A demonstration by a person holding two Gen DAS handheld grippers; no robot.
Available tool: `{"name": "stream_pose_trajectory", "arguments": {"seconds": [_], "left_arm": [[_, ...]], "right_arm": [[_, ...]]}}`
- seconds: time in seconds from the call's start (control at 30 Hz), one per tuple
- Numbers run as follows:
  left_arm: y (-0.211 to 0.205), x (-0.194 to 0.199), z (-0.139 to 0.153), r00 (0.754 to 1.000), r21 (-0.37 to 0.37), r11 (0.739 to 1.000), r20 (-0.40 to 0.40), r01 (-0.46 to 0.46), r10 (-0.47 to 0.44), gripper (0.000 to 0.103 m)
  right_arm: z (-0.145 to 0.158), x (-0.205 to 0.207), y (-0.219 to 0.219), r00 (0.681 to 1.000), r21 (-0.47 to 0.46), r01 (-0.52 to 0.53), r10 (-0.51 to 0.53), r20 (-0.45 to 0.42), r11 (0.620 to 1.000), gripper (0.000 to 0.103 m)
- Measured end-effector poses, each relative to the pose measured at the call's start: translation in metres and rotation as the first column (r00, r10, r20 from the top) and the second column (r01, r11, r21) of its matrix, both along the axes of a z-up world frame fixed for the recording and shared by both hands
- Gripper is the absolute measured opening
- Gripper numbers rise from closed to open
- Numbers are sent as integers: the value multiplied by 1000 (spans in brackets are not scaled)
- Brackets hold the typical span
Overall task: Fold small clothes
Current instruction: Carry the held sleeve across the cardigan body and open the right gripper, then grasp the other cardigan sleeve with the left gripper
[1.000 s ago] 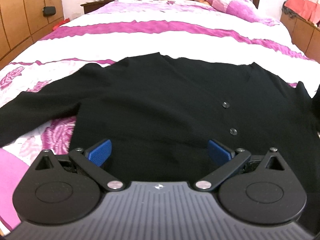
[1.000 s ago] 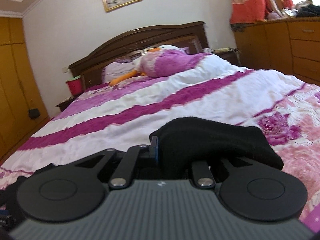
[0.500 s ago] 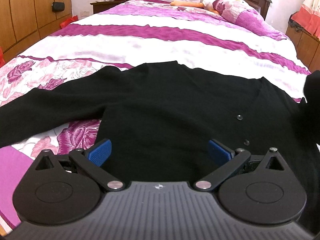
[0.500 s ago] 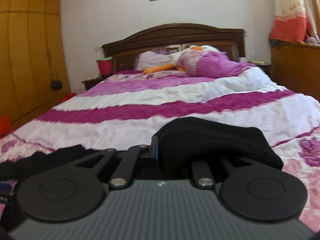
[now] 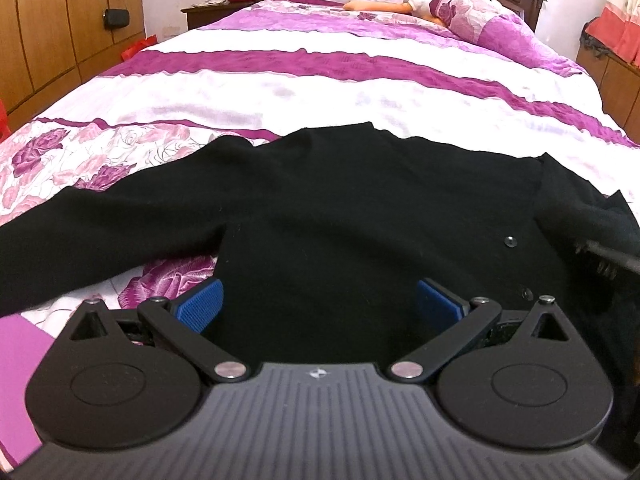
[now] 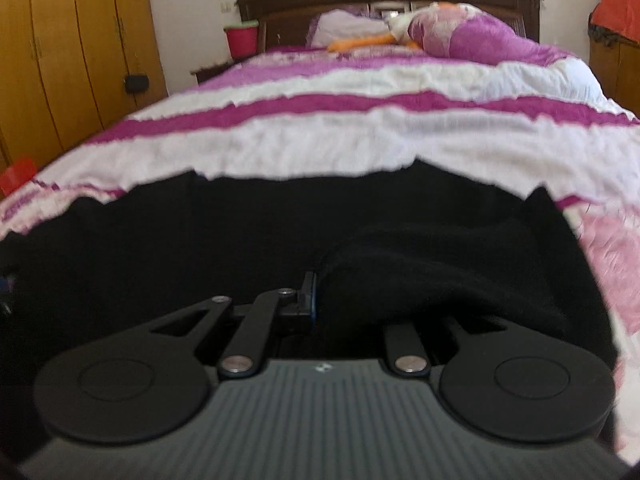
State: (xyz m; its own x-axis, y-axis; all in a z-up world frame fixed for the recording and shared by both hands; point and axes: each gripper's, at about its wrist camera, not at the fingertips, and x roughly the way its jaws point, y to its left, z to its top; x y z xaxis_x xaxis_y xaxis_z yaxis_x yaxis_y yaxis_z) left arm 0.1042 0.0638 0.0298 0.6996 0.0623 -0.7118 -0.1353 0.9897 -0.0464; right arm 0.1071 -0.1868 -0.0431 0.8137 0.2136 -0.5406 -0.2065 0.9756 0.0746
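So I've got this black cardigan [image 5: 360,220] laid out flat across the lower half of the frame in my left wrist view, buttons [image 5: 511,241] showing toward the right side, one sleeve [image 5: 100,232] stretched out to the left over the floral part of the bedspread [image 5: 320,92]. My left gripper [image 5: 320,306] is just hanging over the body of the cardigan with its blue pads [image 5: 200,306] spread wide and nothing between them, I guess waiting to pin or grab once the fold lands. The right gripper [image 6: 316,296] is the busy one: in its own view a bunched wad of black knit [image 6: 420,276] sits between the fingers and drapes over the right one, which I can't see at all. It looks like the other sleeve, carried in over the body so it folds across the front. The jaws are only barely apart and starting to ease open with the cloth in there, so I'd say this is the drop. That view is blurry, so I can't tell exactly where the sleeve ends up lying.
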Motion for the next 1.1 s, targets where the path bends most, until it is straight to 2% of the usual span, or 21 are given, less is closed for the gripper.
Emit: {"name": "stream_pose_trajectory", "arguments": {"seconds": [0.1,0.23,0.4,0.53,0.6,0.67,0.8,0.97,1.1], "left_arm": [[-2,6,2,1000,-19,1000,3,9,-9,103],[-15,10,8,999,-19,999,21,41,-40,103],[-39,10,16,994,-10,995,41,98,-97,103],[-64,10,23,986,-10,988,57,156,-155,103],[-79,10,26,980,-5,982,66,188,-187,103],[-96,9,30,972,4,975,75,223,-222,103],[-132,10,36,949,34,953,91,301,-303,103],[-180,18,33,897,70,901,95,427,-432,103],[-214,25,22,857,134,857,70,498,-510,103]], "right_arm": [[-5,-4,3,1000,4,16,-16,-9,1000,24],[7,-12,-2,998,81,10,-5,-67,997,43],[24,-44,-11,994,89,-23,32,-101,996,44],[37,-73,-30,994,114,-11,23,-107,993,44],[43,-87,-42,997,106,11,-3,-81,994,44],[47,-98,-52,998,53,58,-56,-40,997,44],[41,-102,-72,988,-33,151,-152,-12,988,44],[22,-95,-100,971,7,235,-234,-55,972,44],[9,-94,-111,967,45,245,-241,-77,969,43]]}}
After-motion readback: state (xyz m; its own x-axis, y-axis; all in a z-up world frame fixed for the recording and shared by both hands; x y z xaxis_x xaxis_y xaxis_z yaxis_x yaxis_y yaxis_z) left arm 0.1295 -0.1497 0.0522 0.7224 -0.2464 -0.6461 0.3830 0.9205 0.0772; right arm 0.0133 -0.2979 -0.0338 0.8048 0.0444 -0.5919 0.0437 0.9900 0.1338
